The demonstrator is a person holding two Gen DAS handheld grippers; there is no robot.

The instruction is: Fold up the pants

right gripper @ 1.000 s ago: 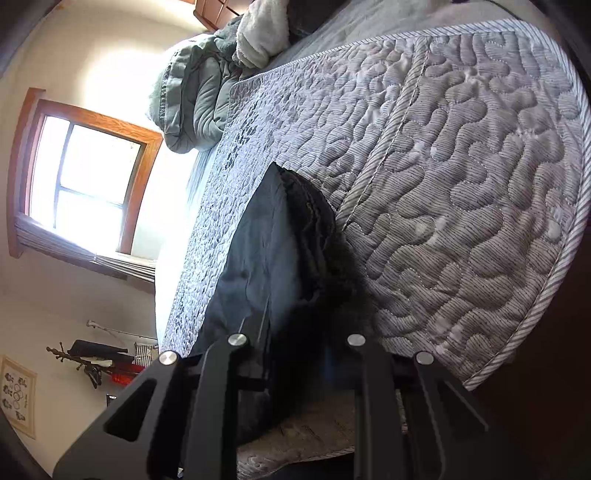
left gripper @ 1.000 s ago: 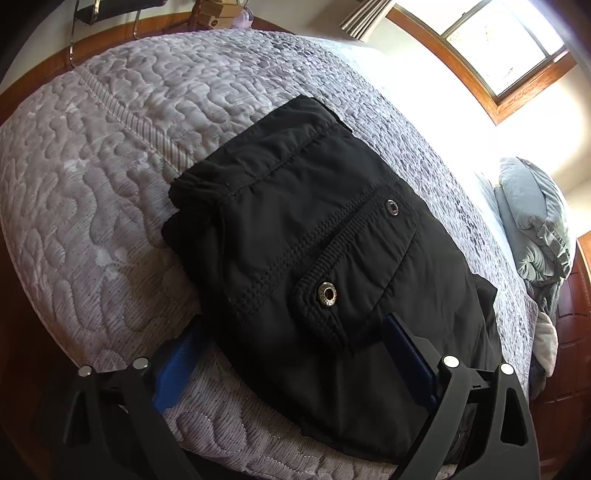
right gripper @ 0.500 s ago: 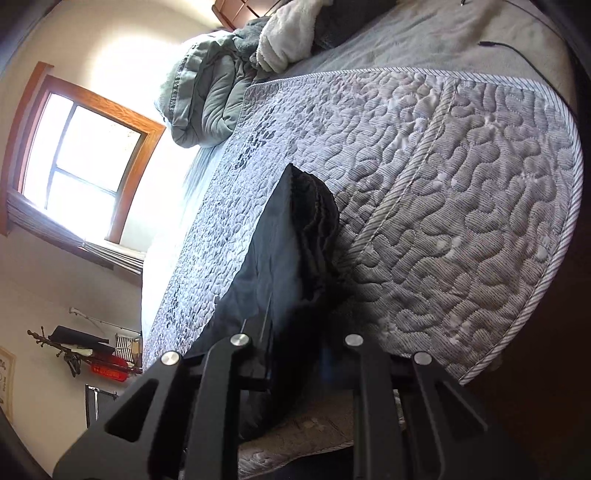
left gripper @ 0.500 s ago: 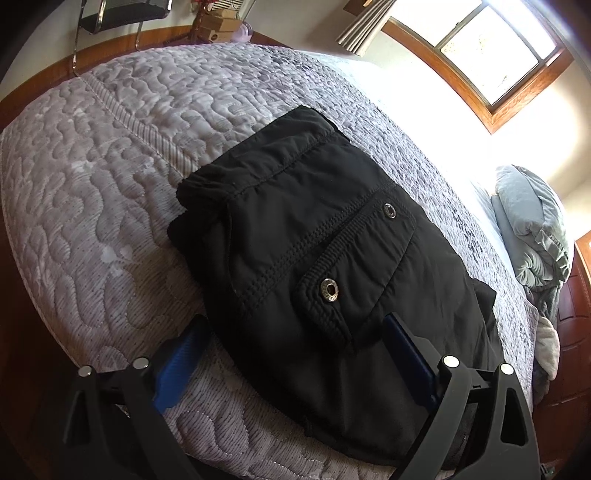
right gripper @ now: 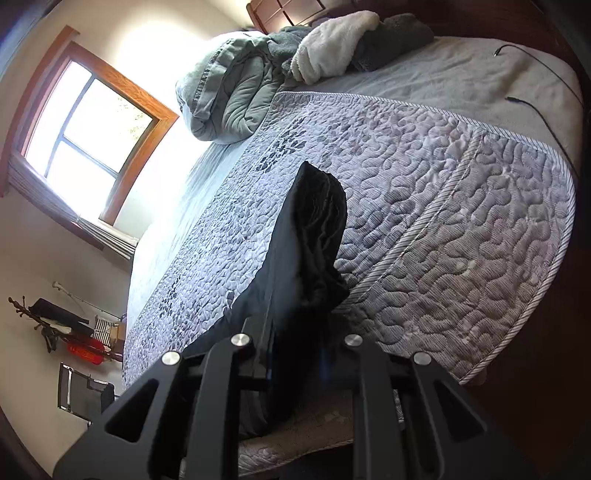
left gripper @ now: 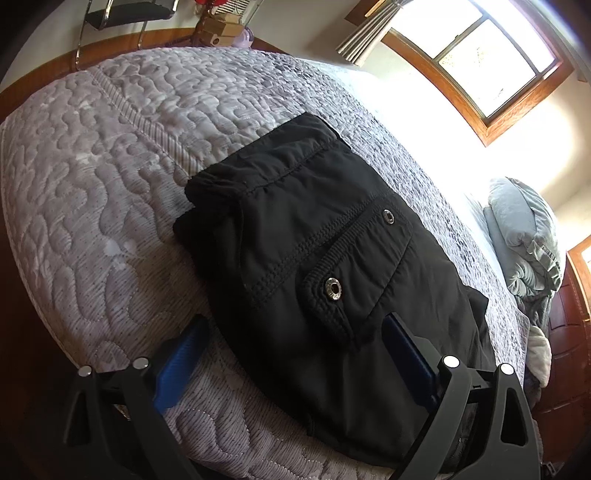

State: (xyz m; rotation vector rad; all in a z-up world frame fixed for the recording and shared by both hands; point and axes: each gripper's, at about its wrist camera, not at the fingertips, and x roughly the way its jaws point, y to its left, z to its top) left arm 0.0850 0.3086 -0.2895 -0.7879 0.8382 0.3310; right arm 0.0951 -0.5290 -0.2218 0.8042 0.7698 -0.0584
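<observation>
Right gripper [right gripper: 295,369] fingers pinched the folded pants [right gripper: 314,236]; left gripper [left gripper: 295,354] fingers were wide open, empty. Best lifted slowly, keeping layers stacked.

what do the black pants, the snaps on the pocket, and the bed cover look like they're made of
Pants: thin matte woven synthetic, maybe nylon; soft creases, faint sheen. Snaps: shiny silver metal rings, by their glint. Bed cover: quilted, padded fabric, likely cotton or polyester; puffy stitched squiggles.

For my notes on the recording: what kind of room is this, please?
Most likely a bedroom. A bed with a quilted cover fills both views, bunched bedding lies near the wooden headboard, and black pants lie on the quilt.
</observation>
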